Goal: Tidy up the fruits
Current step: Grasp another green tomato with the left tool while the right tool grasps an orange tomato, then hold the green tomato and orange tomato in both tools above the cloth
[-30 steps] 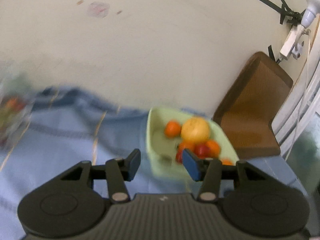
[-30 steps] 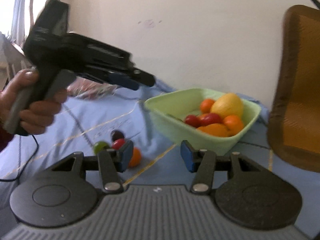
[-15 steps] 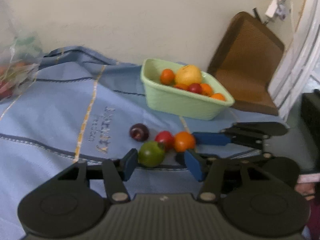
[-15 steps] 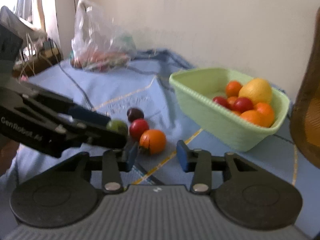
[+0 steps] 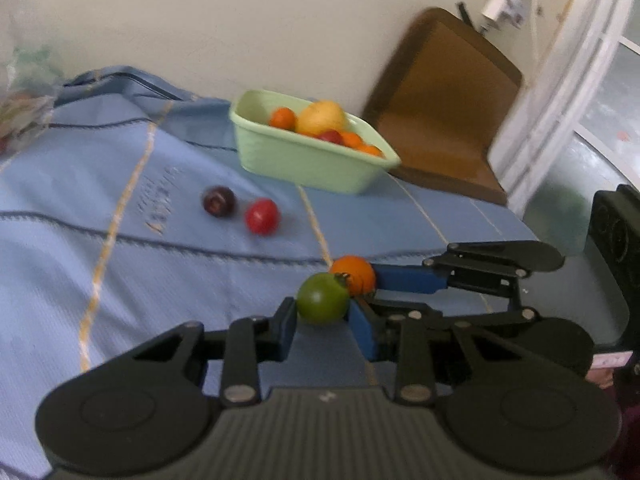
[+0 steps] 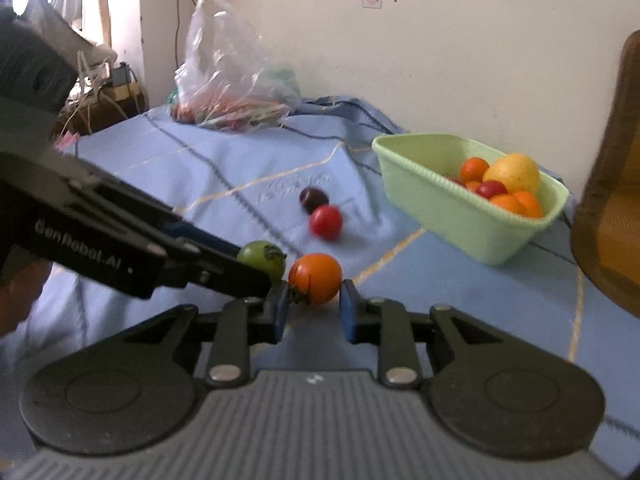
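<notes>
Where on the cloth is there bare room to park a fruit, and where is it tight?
Bare cloth lies between the plastic bag and the dark plum, and again right of the orange tomato, in front of the green tub. It is crowded where both grippers meet at the green tomato; the tub's far half is piled up.

blue cloth [image 6: 224,168] | plastic bag [image 6: 228,76] by wall | brown chair [image 5: 444,108] beside bed
</notes>
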The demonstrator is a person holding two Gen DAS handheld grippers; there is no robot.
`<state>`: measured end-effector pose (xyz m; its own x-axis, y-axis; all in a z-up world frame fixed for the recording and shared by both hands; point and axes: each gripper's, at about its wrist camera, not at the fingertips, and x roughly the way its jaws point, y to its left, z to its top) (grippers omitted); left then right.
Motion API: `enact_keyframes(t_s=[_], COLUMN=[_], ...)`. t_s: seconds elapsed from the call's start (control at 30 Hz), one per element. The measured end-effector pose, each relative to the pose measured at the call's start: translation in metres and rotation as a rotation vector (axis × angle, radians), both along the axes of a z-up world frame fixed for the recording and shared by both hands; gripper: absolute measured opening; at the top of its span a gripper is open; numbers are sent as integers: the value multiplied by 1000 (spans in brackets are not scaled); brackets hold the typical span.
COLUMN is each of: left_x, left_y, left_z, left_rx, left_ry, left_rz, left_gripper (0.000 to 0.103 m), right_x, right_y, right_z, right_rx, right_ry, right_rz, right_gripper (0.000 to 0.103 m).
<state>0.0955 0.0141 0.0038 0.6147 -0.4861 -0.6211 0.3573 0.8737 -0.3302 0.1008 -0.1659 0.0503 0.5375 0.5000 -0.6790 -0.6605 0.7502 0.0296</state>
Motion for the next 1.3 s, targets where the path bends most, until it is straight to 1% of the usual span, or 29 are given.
enact_keyframes(t_s=[0.17,0.23,0.33,0.53,0.7,0.9,1.0,1.1,1.3], left_x=[-21,-22,-20,-21,-24,-34,-38,-42,-45], left_y=[-12,-15,-19,-24,-32,-42,-42,-38,-35], left_z=[1,-1,-4,-5,-4,-1,0,1,3], left_rx=[14,19,18,30,69,120,150,147,152], left_ry=[-16,-11,9,4,-2,-10,-20,-24,-31], left_rz=[-49,-53,-50,-46,-4,90,125,155,177], left_gripper=[29,29,29,29,30,30,30,30,32], right_x=[-25,-28,-31,-33,-29,-29,-30,-30,-29], right_y=[-17,-22,-24,-29,-37,-38,-38,-38,-39], right_z=[3,-1,0,-1,-2,-3,-4,-4,-4], right_rx=[18,32,54,78,138,157,150,146,148], right_ry=[-1,20,25,32,67,69,62,57,59], right_rz=[-45,-73,-93,-111,-125,-131,-132,-137,-141], right_gripper=[30,30,30,30,30,30,30,30,30])
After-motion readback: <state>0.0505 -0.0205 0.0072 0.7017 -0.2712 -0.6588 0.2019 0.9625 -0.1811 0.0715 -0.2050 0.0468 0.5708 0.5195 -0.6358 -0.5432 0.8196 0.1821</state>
